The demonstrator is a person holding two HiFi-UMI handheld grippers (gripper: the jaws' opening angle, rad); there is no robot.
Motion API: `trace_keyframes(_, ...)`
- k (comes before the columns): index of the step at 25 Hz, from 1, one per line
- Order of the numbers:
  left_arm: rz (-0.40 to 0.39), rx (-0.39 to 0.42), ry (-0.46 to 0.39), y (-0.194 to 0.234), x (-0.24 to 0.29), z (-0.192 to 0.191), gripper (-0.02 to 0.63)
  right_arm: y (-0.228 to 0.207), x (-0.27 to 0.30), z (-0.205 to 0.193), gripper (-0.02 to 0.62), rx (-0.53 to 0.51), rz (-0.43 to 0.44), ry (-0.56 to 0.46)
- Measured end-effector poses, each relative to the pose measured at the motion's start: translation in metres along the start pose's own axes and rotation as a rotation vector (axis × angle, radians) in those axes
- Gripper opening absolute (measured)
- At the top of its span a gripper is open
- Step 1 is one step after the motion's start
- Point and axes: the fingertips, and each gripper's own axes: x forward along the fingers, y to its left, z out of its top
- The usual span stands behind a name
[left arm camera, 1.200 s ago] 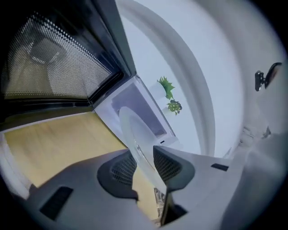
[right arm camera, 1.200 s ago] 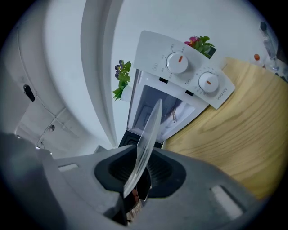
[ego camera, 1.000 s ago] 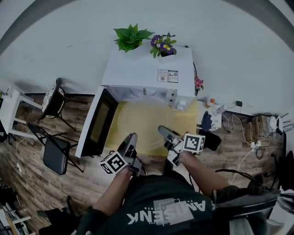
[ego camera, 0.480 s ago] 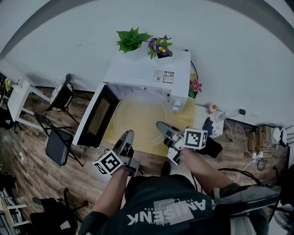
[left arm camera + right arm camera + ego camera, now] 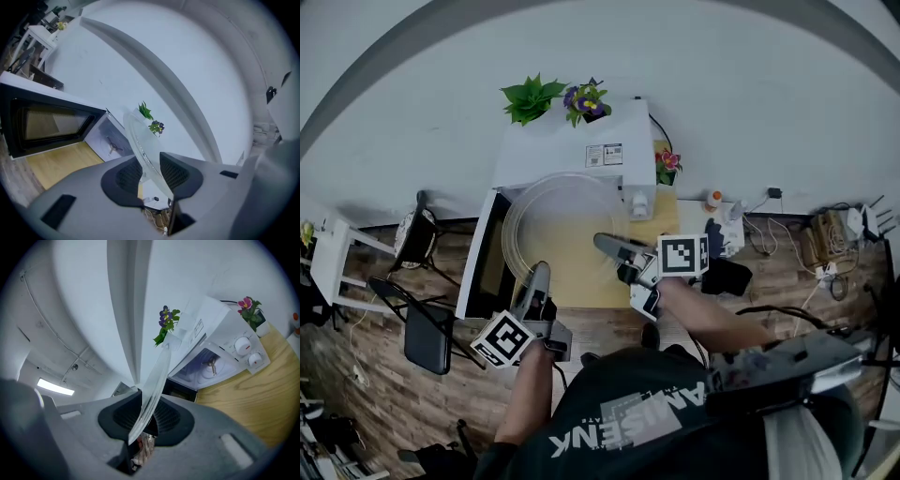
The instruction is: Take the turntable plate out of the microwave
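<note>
The clear glass turntable plate (image 5: 562, 217) hangs in the air in front of the white microwave (image 5: 572, 150), above the yellow table (image 5: 595, 277). My left gripper (image 5: 536, 279) is shut on its near-left rim, my right gripper (image 5: 609, 246) on its near-right rim. In the left gripper view the plate (image 5: 140, 140) runs edge-on between the dark pads of the left gripper (image 5: 150, 171). Edge-on too in the right gripper view, the plate (image 5: 157, 376) sits in the right gripper (image 5: 146, 416). The microwave door (image 5: 483, 272) stands open, and the cavity (image 5: 208, 366) shows only its drive hub.
A green plant (image 5: 528, 97) and purple flowers (image 5: 586, 98) stand on the microwave, with a small pink flower pot (image 5: 667, 164) beside it. Folding chairs (image 5: 417, 328) stand on the floor at the left. Cables and plugs (image 5: 825, 244) lie at the right.
Both grippers have risen with the plate, which now sits higher and further left in the head view, over the microwave's front. The grips look unchanged.
</note>
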Motion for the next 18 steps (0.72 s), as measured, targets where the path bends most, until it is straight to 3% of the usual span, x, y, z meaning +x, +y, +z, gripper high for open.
trace_keyframes(18,-0.070,0.074,0.045,-0.016,-0.034,0.045,0.117,0.060,0.013,-0.005,0.083,-0.074,0.003,-0.079)
